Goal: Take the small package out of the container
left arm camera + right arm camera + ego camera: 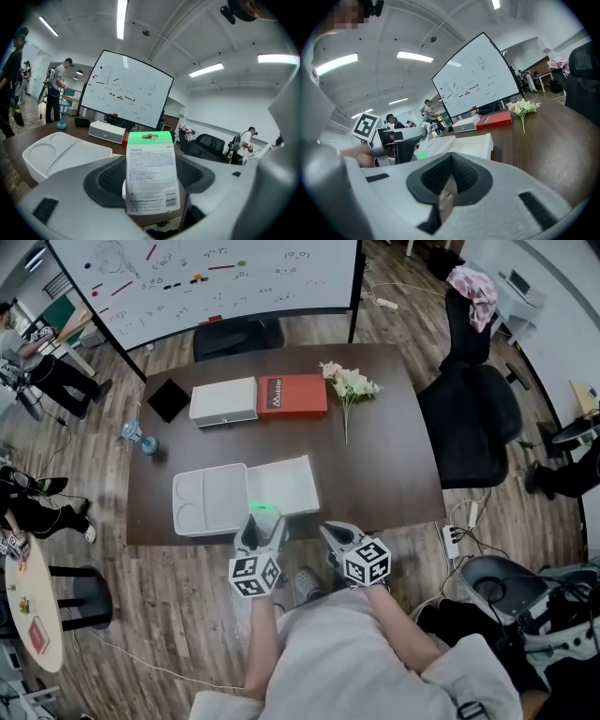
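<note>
Now, at the near edge of the worktop, we see the white container lying open, its compartmented lid folded out to the left, presumably so the contents can be reached from above. Just in front of it, the left gripper has its jaws clamped on the small package, a green-topped card pack held upright by its lower part, printed back facing the gripper's own camera. We judge it lifted clear of the container, which sits beyond it and to its left in the left gripper view. Further right, the right gripper hangs just beside its partner, apart from it, jaws pressed together on nothing, seemingly parked out of the way while the left does the carrying. Beyond, a white box, red box and flowers lie untouched
</note>
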Demonstrator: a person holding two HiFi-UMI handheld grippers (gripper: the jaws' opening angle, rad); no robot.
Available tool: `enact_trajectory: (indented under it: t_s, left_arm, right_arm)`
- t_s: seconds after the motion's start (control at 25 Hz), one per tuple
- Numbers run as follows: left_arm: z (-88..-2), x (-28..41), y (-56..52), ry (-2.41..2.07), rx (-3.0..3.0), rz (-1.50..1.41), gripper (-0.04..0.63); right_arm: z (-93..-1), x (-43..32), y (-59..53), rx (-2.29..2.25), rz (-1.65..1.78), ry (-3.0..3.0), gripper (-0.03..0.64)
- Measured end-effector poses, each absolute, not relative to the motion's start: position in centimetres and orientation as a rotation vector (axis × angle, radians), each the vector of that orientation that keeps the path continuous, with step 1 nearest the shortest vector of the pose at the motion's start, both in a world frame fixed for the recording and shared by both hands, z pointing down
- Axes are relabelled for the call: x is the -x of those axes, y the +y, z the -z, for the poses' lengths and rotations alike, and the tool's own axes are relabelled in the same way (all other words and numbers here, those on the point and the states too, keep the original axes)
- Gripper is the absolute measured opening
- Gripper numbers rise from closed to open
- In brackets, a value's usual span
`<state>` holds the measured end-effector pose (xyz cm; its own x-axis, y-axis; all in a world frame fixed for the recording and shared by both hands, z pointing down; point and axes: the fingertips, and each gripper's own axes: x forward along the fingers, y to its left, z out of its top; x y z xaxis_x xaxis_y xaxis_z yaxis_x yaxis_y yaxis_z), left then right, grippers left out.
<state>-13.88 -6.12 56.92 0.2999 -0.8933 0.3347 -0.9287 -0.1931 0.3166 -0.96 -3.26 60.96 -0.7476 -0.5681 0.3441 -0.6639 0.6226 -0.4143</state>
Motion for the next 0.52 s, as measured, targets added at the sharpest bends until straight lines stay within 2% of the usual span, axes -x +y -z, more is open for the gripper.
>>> enact_trajectory:
  t_s: [0.52]
  left_arm:
    - [-56.81,14.92,-6.43,-1.637,-2.102,-0.1,0.319]
  right_arm:
    - [-61.06,1.42,-3.78,-1.013,-0.792,-2.655,0.0]
